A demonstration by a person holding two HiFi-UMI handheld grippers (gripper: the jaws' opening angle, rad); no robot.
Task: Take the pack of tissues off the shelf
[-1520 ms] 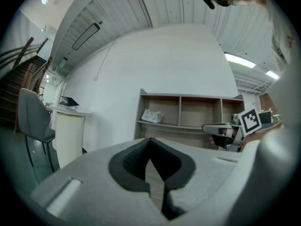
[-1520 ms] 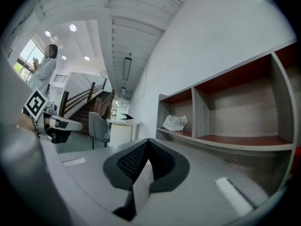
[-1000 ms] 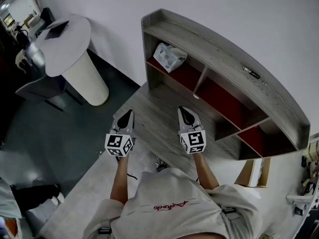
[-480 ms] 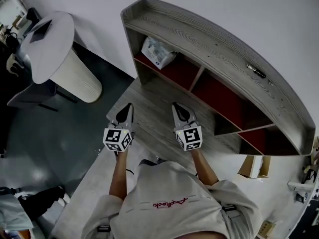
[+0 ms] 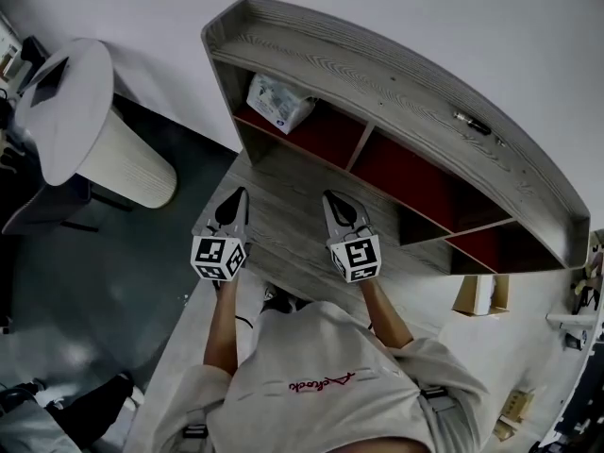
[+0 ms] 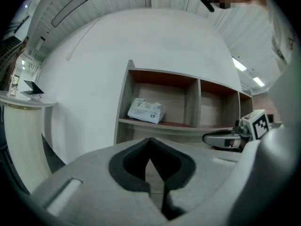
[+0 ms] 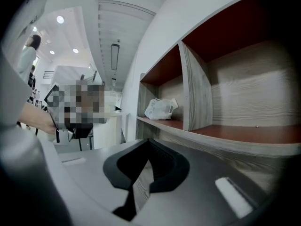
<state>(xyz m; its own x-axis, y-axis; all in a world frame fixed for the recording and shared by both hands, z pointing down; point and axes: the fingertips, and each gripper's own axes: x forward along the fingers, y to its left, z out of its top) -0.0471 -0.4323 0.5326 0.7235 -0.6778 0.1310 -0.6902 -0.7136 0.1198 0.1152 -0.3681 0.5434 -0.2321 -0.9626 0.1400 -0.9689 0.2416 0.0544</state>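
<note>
Person stands at the desk w/ both tools held out low over the grey wood top (image 5: 283, 229), neither one near the goods. On the left gripper (image 5: 239, 199) jaws are pressed together, nothing btwn them; the right gripper (image 5: 330, 199) looks the same, jaws closed to a point, empty. The pack of tissues (image 5: 276, 103) lies flat on the red floor of the far-left compartment of the shelf (image 5: 396, 69), close to the front edge, well apart from both tools, ahead of them and higher. Key relation: pack sits almost straight ahead of the left tool, whereas from the right one it's off to the left, on the far side of the upright divider (image 5: 357, 149), so left is the nearer & better-lined hand imo. Pack's long axis runs roughly along the shelf front, slightly skewed, one short end toward the side wall. Judgement: approach stage, no contact; next move prob needs the left tool to go fwd & up into that compartment w/ jaws opened first, biting across the pack's thin height; soft wrapper may crumple, and the side wall leaves little room
</note>
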